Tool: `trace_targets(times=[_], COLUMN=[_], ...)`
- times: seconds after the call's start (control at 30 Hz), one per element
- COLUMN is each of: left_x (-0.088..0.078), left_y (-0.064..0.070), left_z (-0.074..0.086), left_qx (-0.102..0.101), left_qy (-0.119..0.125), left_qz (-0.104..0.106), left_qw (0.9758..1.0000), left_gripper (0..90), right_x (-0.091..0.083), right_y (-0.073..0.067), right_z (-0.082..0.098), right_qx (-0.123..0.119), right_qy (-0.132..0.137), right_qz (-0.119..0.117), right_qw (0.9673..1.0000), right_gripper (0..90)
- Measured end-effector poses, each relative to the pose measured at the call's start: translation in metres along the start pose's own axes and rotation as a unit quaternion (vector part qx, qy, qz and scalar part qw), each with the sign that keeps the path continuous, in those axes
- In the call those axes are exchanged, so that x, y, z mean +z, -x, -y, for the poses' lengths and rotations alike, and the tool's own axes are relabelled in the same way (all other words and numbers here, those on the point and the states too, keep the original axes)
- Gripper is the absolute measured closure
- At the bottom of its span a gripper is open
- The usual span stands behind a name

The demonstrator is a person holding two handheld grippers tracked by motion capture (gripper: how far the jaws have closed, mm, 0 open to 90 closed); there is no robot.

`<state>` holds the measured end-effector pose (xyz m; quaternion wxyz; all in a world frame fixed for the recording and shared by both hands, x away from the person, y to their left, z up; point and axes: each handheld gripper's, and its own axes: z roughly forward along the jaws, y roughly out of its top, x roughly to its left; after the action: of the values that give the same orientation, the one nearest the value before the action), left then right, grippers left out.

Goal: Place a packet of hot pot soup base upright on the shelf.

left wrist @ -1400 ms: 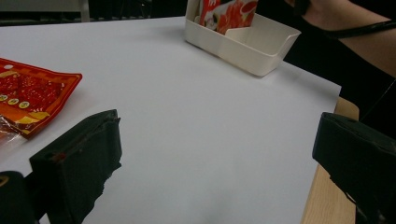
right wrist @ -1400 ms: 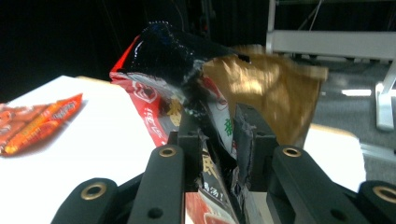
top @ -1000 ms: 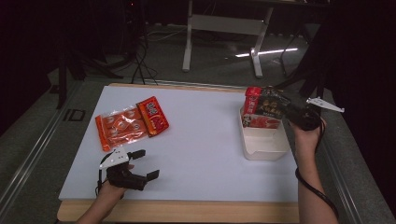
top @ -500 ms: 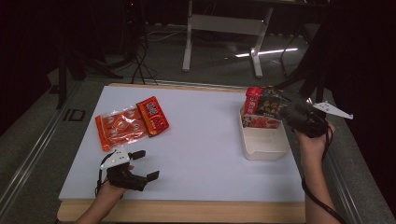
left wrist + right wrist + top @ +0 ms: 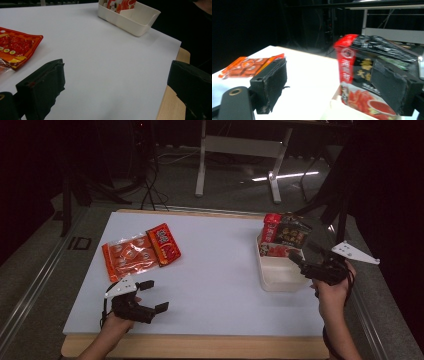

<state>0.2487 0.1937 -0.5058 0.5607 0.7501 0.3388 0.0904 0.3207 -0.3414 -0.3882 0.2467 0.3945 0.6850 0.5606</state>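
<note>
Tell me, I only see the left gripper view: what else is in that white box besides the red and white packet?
Observer: A black packet stands in the box too, at its far end.
Operator: Where is the other gripper?
Observer: The right gripper is open, just beside the box's right rim.
Operator: Is my orange packet alone?
Observer: No, a red packet lies right beside the orange packet.
</note>
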Motion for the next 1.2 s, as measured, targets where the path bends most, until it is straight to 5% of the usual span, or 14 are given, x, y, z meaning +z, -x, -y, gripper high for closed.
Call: trace_targets(times=[0.27,0.5,0.63,1.0,1.2], left_x=[-0.007,-0.014,-0.019,-0.045,-0.065], left_y=[-0.008,-0.013,-0.02,-0.041,-0.065], left_z=[-0.004,-0.009,-0.01,-0.013,-0.02], left_qx=[0.002,0.024,0.021,0.011,0.002], left_qy=[-0.011,-0.034,-0.047,-0.037,-0.019], left_qz=[-0.006,-0.014,-0.019,-0.083,-0.125], left_qw=[0.9999,0.999,0.9985,0.9958,0.992], left_gripper=[4.4,4.9,6.5,16.4,39.2], right_x=[-0.001,0.005,0.005,-0.003,-0.004], right_y=[-0.036,-0.056,-0.066,-0.083,-0.087], right_z=[0.008,0.021,0.027,0.037,0.045], right_qx=[-0.017,-0.03,-0.028,-0.036,-0.035], right_qy=[-0.004,-0.021,-0.026,-0.02,-0.032], right_qz=[-0.043,-0.069,-0.087,-0.113,-0.12], right_qw=[0.9989,0.997,0.9955,0.9927,0.9917], right_gripper=[14.4,14.4,14.4,14.5,14.7])
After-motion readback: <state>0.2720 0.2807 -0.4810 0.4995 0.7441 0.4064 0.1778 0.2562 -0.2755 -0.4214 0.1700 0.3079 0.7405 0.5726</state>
